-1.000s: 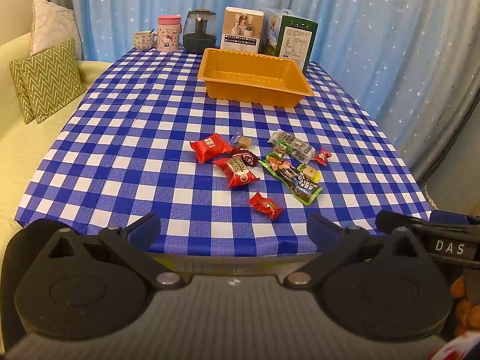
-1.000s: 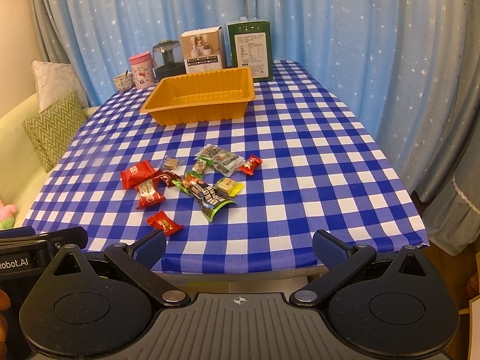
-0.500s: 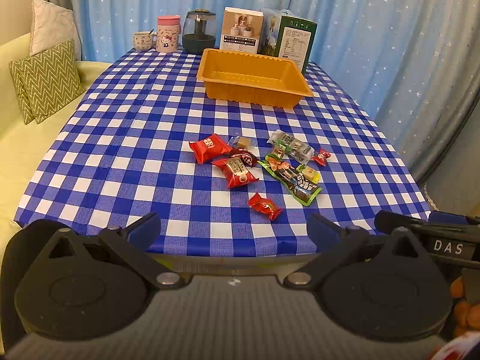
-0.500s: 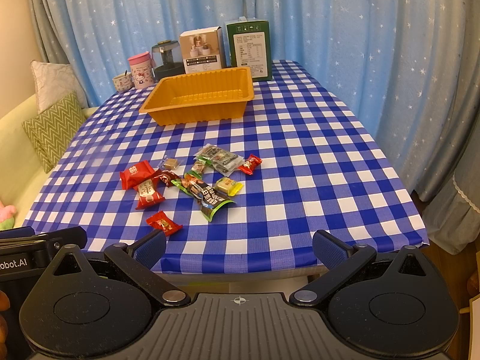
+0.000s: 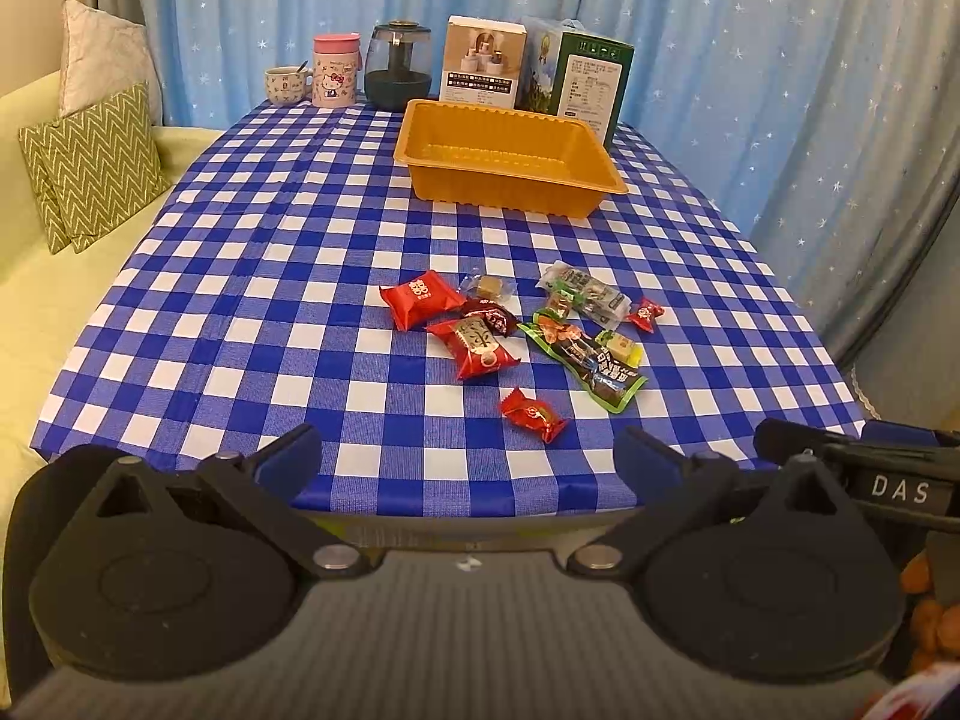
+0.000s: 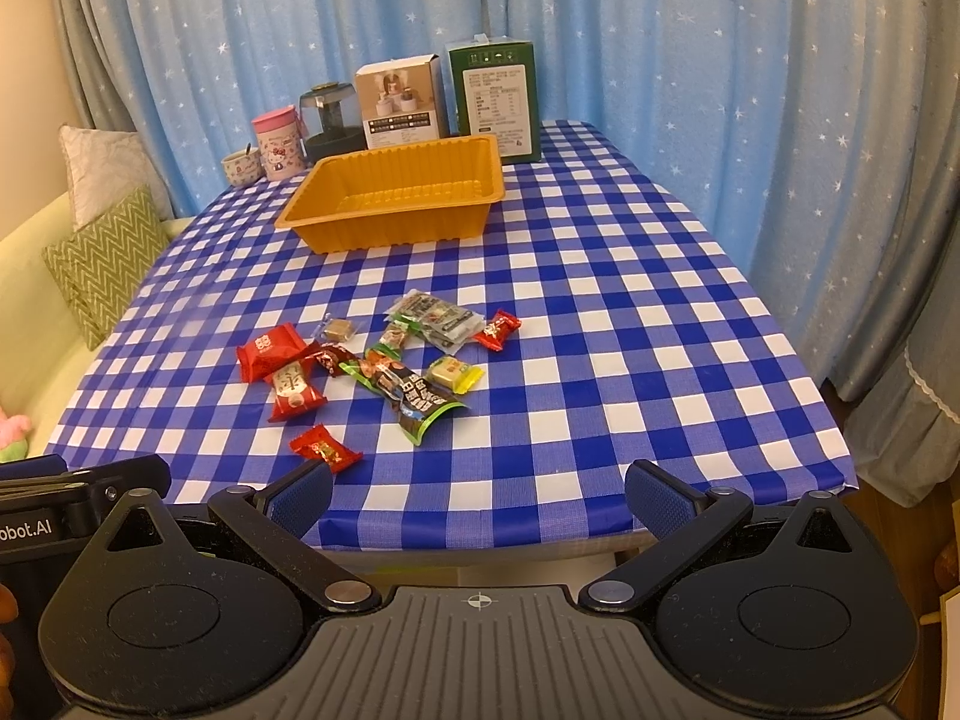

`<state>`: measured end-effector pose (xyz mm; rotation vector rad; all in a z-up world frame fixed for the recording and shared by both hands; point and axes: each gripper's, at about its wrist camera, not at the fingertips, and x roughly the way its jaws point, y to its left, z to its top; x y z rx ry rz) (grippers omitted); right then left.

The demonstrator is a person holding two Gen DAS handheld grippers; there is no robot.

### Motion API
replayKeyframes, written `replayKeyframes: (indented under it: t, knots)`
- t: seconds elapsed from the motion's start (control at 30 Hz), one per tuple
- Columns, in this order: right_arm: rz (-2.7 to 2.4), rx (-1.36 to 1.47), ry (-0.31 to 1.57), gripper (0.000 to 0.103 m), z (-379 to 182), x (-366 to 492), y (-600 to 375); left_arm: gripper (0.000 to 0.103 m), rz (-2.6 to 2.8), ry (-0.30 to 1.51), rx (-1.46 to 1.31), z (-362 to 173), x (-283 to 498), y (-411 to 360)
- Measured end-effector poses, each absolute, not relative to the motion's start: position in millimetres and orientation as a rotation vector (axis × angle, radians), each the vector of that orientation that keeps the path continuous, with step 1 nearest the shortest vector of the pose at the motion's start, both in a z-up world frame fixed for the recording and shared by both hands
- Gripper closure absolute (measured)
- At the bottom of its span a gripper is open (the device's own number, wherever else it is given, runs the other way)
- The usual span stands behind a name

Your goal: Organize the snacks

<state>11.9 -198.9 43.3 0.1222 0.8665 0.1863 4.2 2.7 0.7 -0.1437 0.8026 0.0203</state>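
Several wrapped snacks lie in a loose cluster near the table's front: a red packet, a red-and-white packet, a long green bar and a small red candy, nearest the edge. The cluster also shows in the right wrist view. An empty orange tray stands farther back. My left gripper is open and empty, held before the table's front edge. My right gripper is open and empty, beside it to the right.
At the table's far end stand a cup, a pink Hello Kitty tumbler, a dark jar, a white box and a green box. A sofa with cushions is on the left. Blue curtains hang behind.
Both grippers have crept slightly forward toward the table; the snacks and tray have not moved.
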Motion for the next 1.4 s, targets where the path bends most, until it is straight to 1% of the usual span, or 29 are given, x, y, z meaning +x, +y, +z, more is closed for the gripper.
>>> replayKeyframes:
  t: [0.1,0.13,0.17,0.47,0.5,0.53,0.63,0.7,0.73,0.77,0.8,0.83,0.9,0.97,1.03,1.33,1.37,1.4]
  knots:
    - [0.180,0.131,0.859,0.000,41,13,-201,0.002,0.023,0.806,-0.128,0,7,3]
    - [0.179,0.134,0.859,0.000,40,13,-201,0.003,0.020,0.807,-0.125,0,9,3]
    - [0.180,0.136,0.860,0.000,39,14,-201,0.006,0.015,0.810,-0.124,-2,11,3]
    - [0.177,0.143,0.851,0.001,25,27,-199,0.015,-0.053,0.855,-0.169,-23,43,0]
    - [0.175,0.143,0.851,0.005,23,30,-200,0.017,-0.058,0.861,-0.173,-27,49,-1]
    - [0.176,0.144,0.853,0.014,20,34,-200,0.019,-0.063,0.867,-0.176,-31,54,-2]
    - [0.166,0.158,0.868,0.019,12,45,-204,0.024,-0.069,0.889,-0.187,-43,69,-6]
    - [0.159,0.169,0.872,0.020,7,51,-207,0.031,-0.071,0.903,-0.185,-54,77,-10]
    - [0.154,0.175,0.875,0.020,4,55,-209,0.033,-0.072,0.913,-0.189,-58,82,-11]
    - [0.150,0.180,0.878,0.020,2,58,-210,0.038,-0.076,0.925,-0.197,-64,87,-13]
    - [0.148,0.185,0.882,0.020,-1,62,-211,0.045,-0.079,0.938,-0.207,-68,91,-14]
    - [0.146,0.189,0.885,0.020,-3,65,-212,0.048,-0.082,0.948,-0.214,-73,94,-15]
    - [0.142,0.200,0.892,0.020,-8,70,-215,0.063,-0.091,0.966,-0.228,-81,100,-18]
    - [0.137,0.211,0.899,0.020,-13,76,-217,0.068,-0.106,0.984,-0.240,-88,106,-21]
    - [0.134,0.222,0.907,0.020,-18,81,-219,0.070,-0.113,0.993,-0.245,-94,109,-25]
    - [0.134,0.248,0.918,0.020,-30,96,-222,0.071,-0.083,0.986,-0.218,-105,130,-33]
    - [0.135,0.249,0.918,0.020,-30,97,-222,0.074,-0.081,0.986,-0.199,-105,133,-36]
    - [0.135,0.249,0.918,0.020,-30,97,-221,0.079,-0.081,0.987,-0.179,-105,134,-39]
